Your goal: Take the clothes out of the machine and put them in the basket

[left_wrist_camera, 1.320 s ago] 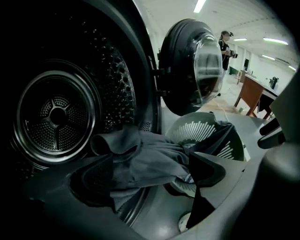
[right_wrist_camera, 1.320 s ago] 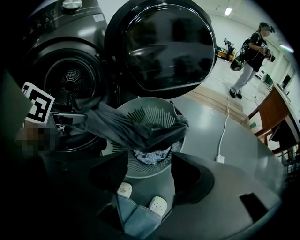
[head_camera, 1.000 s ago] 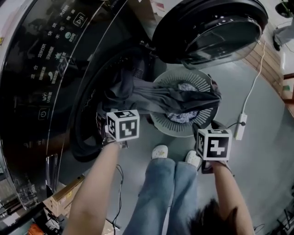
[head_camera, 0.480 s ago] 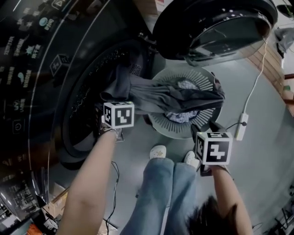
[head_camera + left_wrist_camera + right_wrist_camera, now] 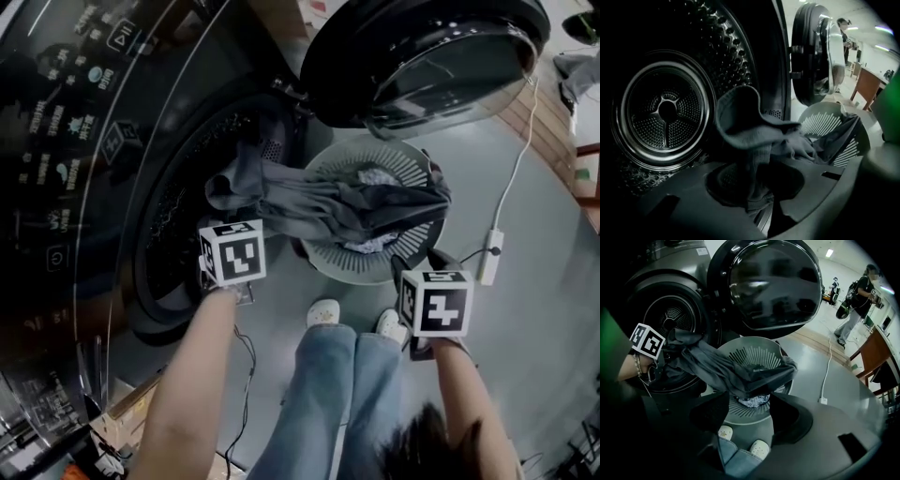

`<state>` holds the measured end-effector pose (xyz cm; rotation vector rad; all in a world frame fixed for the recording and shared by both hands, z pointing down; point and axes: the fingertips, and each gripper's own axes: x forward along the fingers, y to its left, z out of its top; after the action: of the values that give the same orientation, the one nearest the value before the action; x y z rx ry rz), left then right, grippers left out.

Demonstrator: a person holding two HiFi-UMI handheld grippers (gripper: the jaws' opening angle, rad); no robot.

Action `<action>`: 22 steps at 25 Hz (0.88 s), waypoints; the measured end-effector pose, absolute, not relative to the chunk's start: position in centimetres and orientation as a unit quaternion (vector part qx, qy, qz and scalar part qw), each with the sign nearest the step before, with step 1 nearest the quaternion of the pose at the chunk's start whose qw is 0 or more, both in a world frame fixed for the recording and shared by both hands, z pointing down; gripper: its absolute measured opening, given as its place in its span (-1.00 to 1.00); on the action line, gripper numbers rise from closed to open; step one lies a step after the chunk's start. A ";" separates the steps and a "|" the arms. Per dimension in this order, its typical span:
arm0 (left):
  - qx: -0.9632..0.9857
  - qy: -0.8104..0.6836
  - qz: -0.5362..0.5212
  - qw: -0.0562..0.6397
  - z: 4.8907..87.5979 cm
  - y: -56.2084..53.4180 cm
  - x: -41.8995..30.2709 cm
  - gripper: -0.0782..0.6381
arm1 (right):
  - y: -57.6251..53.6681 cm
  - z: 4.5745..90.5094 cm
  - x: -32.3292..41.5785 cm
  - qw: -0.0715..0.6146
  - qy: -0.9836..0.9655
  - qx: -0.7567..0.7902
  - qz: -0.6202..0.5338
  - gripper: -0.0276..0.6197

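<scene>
Grip made: left gripper (image 5: 758, 210) has just closed on the grey garment (image 5: 750, 122), ready for the basket (image 5: 825, 124); right gripper (image 5: 747, 408) open, empty

Left gripper (image 5: 759, 208) jaws just closed, now pinching grey garment (image 5: 750, 124).

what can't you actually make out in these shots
- What lies in the basket: in the head view the grey garment drapes across it, and only a scrap of patterned cloth shows.
- The bottom of the drum: in the left gripper view the garment and deep shadow cover it, so further clothes cannot be ruled out.
- Print on the control panel: head view, too small and dark to read.
</scene>
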<state>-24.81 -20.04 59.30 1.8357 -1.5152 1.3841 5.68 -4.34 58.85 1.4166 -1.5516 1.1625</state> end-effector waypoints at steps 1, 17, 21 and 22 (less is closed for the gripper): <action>0.658 -0.540 0.491 0.189 58.6 -19.9 -24.6 -0.51 | -4.3 58.5 5.8 0.361 -0.604 0.550 0.450 -0.08; 0.692 -0.568 0.395 0.204 47.3 -17.0 -19.9 -0.52 | -4.6 51.9 9.0 0.357 -0.618 0.559 0.422 -0.09; 0.710 -0.560 0.376 0.203 45.4 -17.0 -17.7 -0.53 | -4.3 51.1 9.4 0.359 -0.619 0.559 0.419 -0.09; 0.716 -0.557 0.369 0.201 44.8 -17.1 -17.1 -0.53 | -4.2 51.0 9.5 0.358 -0.620 0.559 0.419 -0.09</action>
<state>-17.06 -17.12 44.77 2.0010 -1.5574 1.0307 9.51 -4.21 50.96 1.4414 -1.5991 1.0810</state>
